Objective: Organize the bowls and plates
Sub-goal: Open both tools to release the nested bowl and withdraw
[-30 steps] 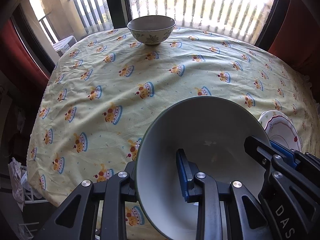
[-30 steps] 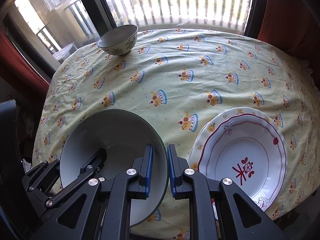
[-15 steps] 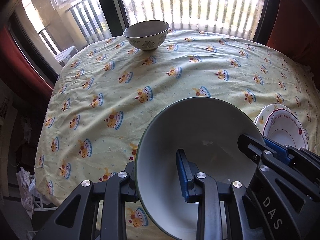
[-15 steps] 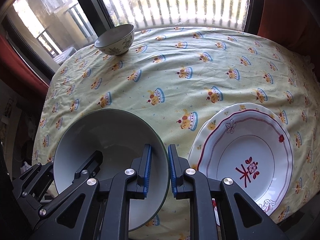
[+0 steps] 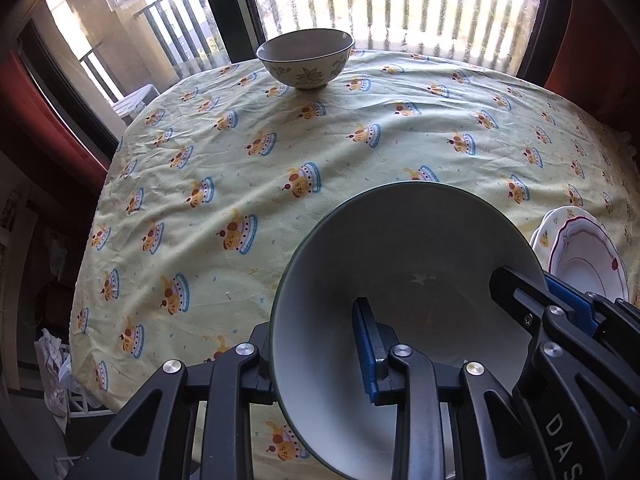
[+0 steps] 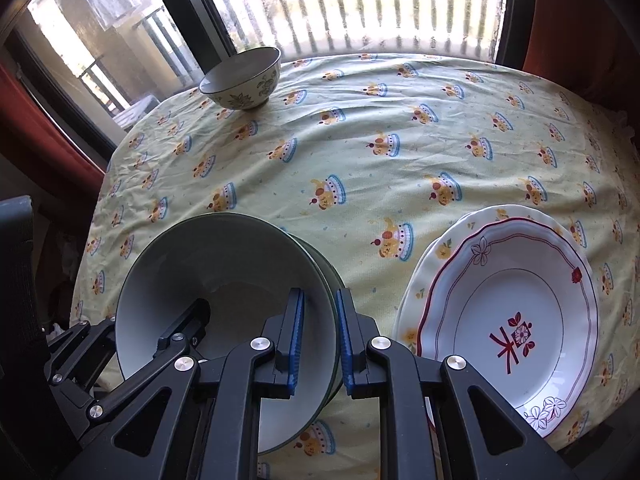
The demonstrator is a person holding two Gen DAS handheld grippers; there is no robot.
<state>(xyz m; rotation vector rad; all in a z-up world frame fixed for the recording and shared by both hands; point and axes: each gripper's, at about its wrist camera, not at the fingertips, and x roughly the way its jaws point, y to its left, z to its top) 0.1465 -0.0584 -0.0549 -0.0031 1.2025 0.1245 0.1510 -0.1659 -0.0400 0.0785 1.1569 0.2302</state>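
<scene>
A large green-rimmed grey bowl (image 5: pixel 404 280) is held tilted above the near edge of the table by both grippers. My left gripper (image 5: pixel 316 344) is shut on its left rim, one blue pad inside, the other finger outside. My right gripper (image 6: pixel 318 340) is shut on its right rim (image 6: pixel 320 280); it also shows in the left wrist view (image 5: pixel 560 308). A small floral bowl (image 5: pixel 306 58) stands upright at the far left of the table, also in the right wrist view (image 6: pixel 242 78). A white plate with red trim (image 6: pixel 516 320) lies on a yellow-flowered plate at the near right.
The round table carries a yellow cloth (image 6: pixel 360 140) with a cake print. A window with a railing is behind the far edge. Red curtains hang at both sides. A dark chair back (image 6: pixel 20 280) stands at the left.
Both grippers and the green bowl have risen and moved a little toward the far side; the bowl tilts more steeply. The floral bowl and the plates have not moved.
</scene>
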